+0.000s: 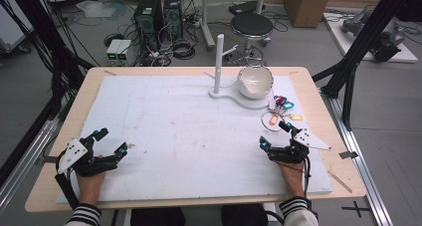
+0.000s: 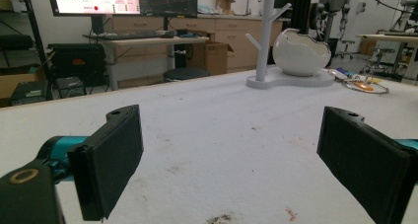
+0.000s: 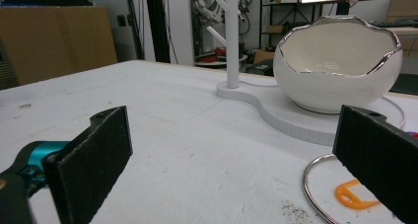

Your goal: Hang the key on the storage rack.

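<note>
We see 2 grippers, left gripper (image 1: 110, 142) and right gripper (image 1: 272, 135), both spread wide, holding nothing, near the table's (image 1: 199, 201) front edge; key ring (image 1: 275, 119) just ahead of the right one

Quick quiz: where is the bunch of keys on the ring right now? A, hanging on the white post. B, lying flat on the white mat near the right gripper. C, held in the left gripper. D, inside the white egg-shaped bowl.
B: the key bunch lies flat on the mat, just ahead of the open right gripper and beside the bowl.
</note>
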`<state>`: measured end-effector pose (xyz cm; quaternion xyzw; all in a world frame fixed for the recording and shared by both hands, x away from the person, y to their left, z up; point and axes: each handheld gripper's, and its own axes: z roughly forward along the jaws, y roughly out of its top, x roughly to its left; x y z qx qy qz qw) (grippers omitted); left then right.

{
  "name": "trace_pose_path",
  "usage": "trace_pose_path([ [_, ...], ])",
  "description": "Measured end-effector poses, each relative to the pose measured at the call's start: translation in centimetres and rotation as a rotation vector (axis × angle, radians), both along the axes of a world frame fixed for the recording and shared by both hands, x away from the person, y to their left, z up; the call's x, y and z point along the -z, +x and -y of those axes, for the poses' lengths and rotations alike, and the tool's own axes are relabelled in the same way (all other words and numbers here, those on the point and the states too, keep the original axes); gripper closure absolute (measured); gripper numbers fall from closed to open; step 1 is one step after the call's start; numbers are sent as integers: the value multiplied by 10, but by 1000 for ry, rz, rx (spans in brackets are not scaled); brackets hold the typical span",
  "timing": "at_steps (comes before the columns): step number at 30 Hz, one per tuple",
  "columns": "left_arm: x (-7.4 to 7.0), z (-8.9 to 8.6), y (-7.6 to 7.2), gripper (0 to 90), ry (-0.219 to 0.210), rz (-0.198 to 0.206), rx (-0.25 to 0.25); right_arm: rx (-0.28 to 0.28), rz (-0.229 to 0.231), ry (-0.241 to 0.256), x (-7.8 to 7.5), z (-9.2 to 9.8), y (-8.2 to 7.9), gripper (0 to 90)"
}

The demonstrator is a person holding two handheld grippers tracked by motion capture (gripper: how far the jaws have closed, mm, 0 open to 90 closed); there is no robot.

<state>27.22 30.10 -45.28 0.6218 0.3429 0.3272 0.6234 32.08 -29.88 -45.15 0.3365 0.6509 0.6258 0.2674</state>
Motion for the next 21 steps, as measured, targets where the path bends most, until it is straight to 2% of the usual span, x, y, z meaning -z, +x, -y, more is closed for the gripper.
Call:
trace_pose_path([
  [16, 0, 0, 0, 107, 3, 0, 1, 2, 1, -6, 0, -1, 0, 10],
  [21, 0, 0, 0, 107, -1, 0, 0, 7, -31, -14, -2, -1, 4, 10],
])
